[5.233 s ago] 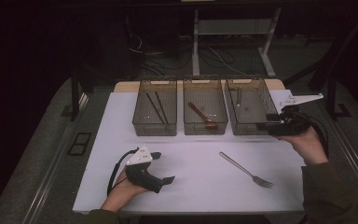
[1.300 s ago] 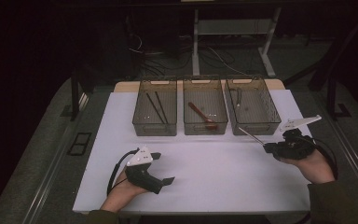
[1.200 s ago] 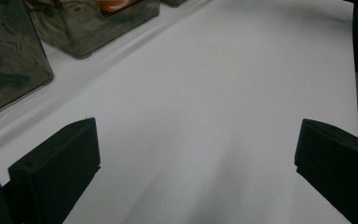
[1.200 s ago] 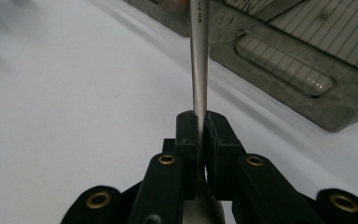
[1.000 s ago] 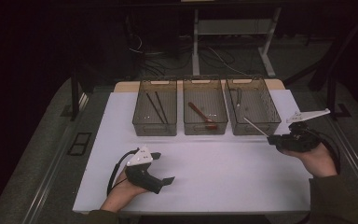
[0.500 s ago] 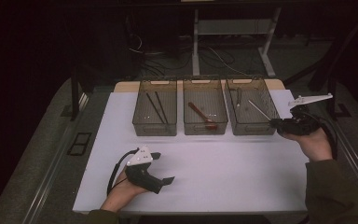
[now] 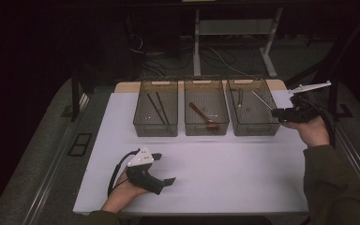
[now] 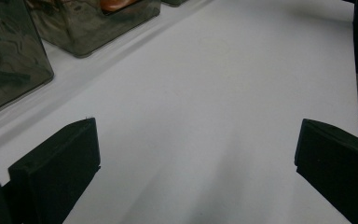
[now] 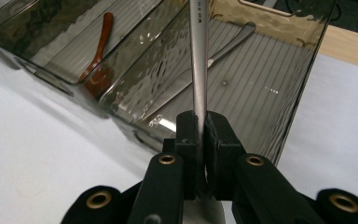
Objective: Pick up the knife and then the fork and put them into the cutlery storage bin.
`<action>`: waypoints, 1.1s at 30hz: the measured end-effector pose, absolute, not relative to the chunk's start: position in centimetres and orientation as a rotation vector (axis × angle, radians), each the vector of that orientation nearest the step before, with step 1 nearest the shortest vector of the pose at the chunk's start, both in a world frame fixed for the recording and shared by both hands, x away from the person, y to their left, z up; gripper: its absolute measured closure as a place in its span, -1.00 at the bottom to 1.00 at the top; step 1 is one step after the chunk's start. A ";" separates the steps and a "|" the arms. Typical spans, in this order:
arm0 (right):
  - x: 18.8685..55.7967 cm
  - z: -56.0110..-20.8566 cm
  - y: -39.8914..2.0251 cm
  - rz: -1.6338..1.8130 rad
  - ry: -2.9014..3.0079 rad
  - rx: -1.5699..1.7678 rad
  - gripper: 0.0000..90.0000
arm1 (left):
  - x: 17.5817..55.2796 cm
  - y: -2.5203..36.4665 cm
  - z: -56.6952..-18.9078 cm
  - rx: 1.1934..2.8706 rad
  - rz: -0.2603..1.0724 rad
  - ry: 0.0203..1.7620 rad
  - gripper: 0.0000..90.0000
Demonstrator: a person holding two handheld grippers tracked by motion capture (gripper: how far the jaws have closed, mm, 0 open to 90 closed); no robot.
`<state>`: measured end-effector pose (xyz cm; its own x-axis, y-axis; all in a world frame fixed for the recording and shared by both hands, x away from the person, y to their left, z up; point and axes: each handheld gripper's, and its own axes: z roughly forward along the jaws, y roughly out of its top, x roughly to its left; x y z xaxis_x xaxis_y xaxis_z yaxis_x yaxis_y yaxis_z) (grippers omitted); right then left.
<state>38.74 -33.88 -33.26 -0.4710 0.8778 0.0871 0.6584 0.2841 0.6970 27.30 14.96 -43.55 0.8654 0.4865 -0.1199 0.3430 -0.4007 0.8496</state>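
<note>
Steel fork (image 9: 198, 60) sits pinched by its handle in the right claw (image 9: 200, 126), jaws nearly closed on the thin metal, so the tines reach forward over the right bin (image 7: 253, 126). In the high view the fork (image 7: 261, 100) slants out from the right claw (image 7: 277, 112) across that bin's near right corner, above its rim and not yet inside. Gripping the handle end leaves the tines free to go in first and keeps the claw clear of the bin wall. Another piece of metal cutlery (image 9: 205, 70) already lies on the ribbed floor of this bin, which suggests like goes with like: the middle bin (image 7: 206, 129) holds a brown wooden spoon (image 7: 201, 115), the left bin (image 7: 155, 129) holds dark sticks (image 7: 157, 107).

Left claw (image 7: 168, 180) rests low on the white bench (image 7: 243, 173) near the front edge, well apart from the bins; its jaws stand wide with nothing between them, bare bench showing in the gap. It looks parked out of the way while the right hand does the placing.

My read: the fork should be lowered into the right bin and let go there
</note>
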 end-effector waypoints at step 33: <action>47.6 -37.3 -30.2 0.703 2.357 1.459 0.88 | 27.3 15.1 -43.5 2.014 0.168 0.603 -1.00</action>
<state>47.63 -30.23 -37.30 -0.4501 0.8928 0.0163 0.7560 0.3713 0.5391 27.34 15.14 -43.47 0.8666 0.4816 -0.1305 0.3449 -0.3893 0.8541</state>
